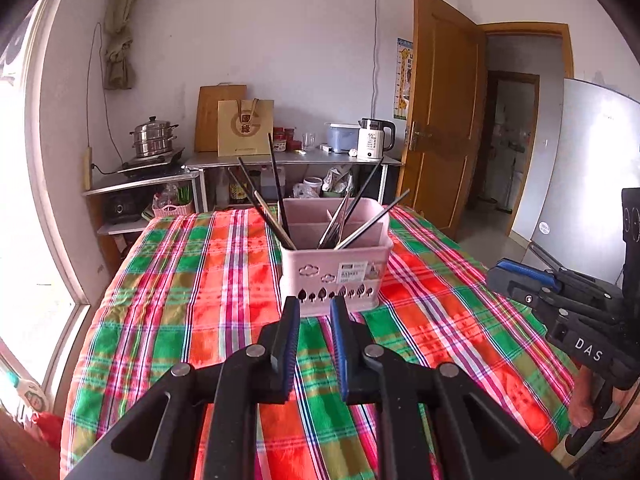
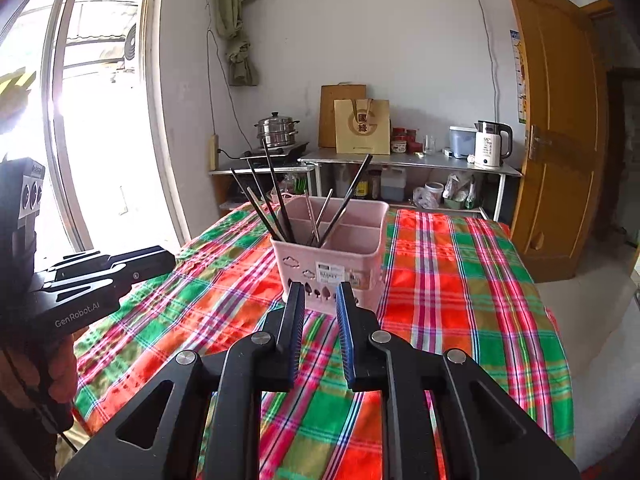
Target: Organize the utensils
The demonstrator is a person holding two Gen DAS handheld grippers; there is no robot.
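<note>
Nearest to me, the left hand-held gripper [image 1: 315, 306] hovers low over the desk [image 1: 192, 288] with its two blue-padded fingers [image 1: 294, 328] parted and nothing between them. Beside it, the right hand-held gripper [image 2: 319, 294] hangs at much the same height, its fingers likewise spread apart and empty. Both point at the pink utensil basket [image 1: 334, 276], which stands upright on the plaid cloth near the middle of the desk, just beyond the fingertips and not touched by either.

Inside the basket, dividers make several compartments. A bunch of dark chopsticks [image 1: 276, 188] leans out to the left from the front left compartment. More sticks and metal utensils [image 1: 374, 220] lean to the right from the neighbouring compartment.

Behind the desk, against the wall, a steel shelf [image 1: 296, 159] carries a white kettle [image 1: 374, 139], a paper bag [image 1: 245, 127] and a steamer pot [image 1: 154, 138]. A wooden door [image 1: 444, 108] stands open on the right.
</note>
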